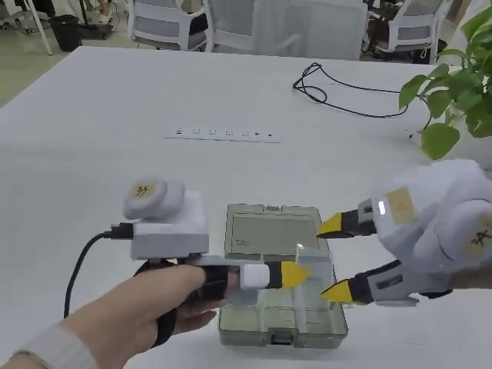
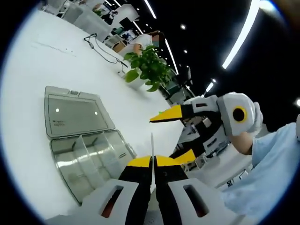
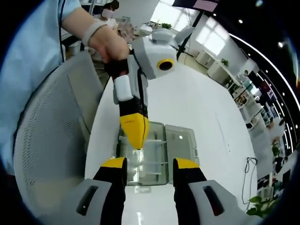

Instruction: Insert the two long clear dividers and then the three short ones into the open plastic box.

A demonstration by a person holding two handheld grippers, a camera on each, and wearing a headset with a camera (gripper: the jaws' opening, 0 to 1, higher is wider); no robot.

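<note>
In the left gripper view the left hand-held gripper [image 2: 152,161] is clenched on a clear divider [image 2: 151,140] seen edge-on, while the head view places it above the open plastic box [image 1: 246,329] on the white surface [image 1: 115,108], with the right hand-held gripper [image 1: 332,259] released beside it.

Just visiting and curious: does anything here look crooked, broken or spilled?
Nothing stands out. The box lies flat on the table with its lid open. The left gripper pinches a clear divider over it, and the right gripper is open nearby.
</note>
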